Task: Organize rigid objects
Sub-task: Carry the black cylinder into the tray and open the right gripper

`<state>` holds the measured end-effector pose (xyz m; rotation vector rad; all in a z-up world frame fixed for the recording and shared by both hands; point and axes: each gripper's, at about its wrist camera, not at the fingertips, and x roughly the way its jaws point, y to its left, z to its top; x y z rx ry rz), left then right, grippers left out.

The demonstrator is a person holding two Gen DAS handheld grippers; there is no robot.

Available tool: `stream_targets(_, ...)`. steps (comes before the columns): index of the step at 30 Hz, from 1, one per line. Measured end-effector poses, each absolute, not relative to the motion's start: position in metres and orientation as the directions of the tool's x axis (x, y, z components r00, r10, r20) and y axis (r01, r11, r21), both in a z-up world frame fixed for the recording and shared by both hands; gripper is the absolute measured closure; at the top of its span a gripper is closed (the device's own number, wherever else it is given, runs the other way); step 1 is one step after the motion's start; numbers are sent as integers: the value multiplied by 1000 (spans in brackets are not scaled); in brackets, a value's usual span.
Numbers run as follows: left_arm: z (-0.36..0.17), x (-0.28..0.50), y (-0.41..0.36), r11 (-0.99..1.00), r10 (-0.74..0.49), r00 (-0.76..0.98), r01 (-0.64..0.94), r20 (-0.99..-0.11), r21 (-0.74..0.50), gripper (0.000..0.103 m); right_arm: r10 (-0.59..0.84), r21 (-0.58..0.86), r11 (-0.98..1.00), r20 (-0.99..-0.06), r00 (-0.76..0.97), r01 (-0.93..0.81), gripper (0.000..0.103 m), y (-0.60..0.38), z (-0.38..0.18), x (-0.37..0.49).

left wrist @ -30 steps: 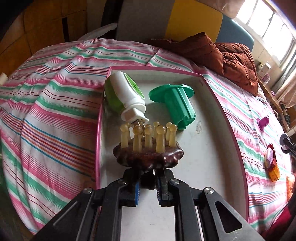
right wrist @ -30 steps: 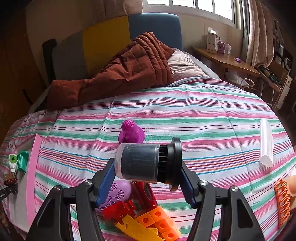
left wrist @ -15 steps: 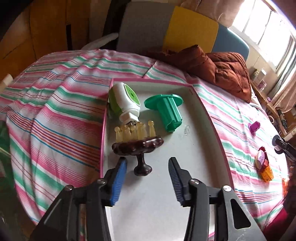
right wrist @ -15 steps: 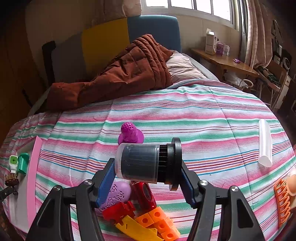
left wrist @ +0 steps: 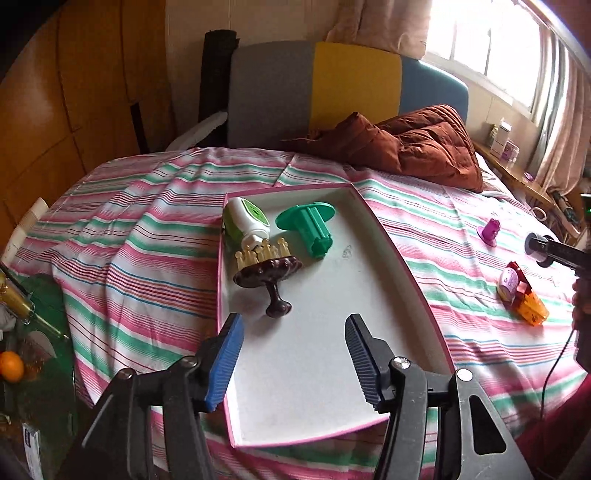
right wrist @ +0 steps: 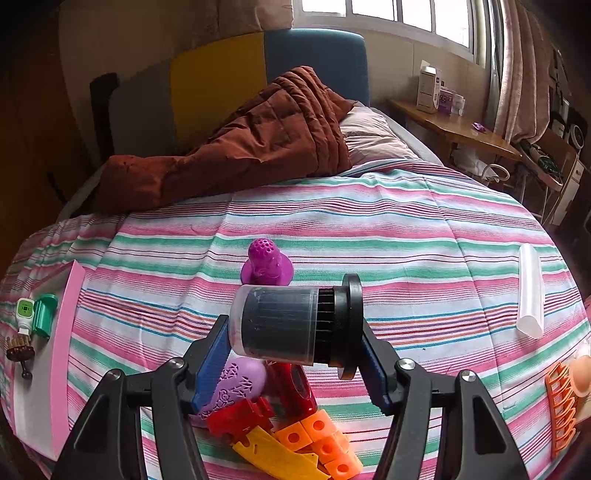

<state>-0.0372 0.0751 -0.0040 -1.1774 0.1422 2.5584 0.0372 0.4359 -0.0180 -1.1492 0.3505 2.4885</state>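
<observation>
A pink-rimmed tray (left wrist: 402, 258) lies on a striped bedspread (right wrist: 369, 221), apparently beneath a window (right wrist: 388, 14).

A bed (right wrist: 369, 229) with a pink, green and white striped sheet fills the room. A rust quilt (right wrist: 240, 147) lies bunched by a grey, yellow and blue headboard (left wrist: 332, 85). Daylight enters curtained windows (right wrist: 388, 14) above a wooden desk (right wrist: 454, 129). Wooden wall panels (left wrist: 74, 92) stand left.

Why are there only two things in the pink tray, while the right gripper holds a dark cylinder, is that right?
Not quite: the tray holds three things, a white and green bottle, a green plastic piece and a brown knobbed massager, as the left wrist view shows. The right gripper does hold the dark cylinder.
</observation>
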Motion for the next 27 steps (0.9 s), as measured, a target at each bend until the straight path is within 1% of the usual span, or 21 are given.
stream_targets(12,-2,-20,81,-937,243,-623,-350,-743,-13,45,229,46,-906,-784,-577,-422,38,432,-25,34)
stream_targets(17,-2,-20,78,-936,244,-624,-351,-743,-13,45,182,82,-919,-780,-599,-385,38,416,-21,32)
stream_targets(21,-2,-20,77,-936,249,-623,-351,-741,-19,45,113,115,-946,-758,-643,-302,38,381,-9,29)
stream_targets(27,-3,-23,63,-945,250,-625,-325,-739,-45,45,-32,138,-986,-715,-698,-97,38,303,19,20)
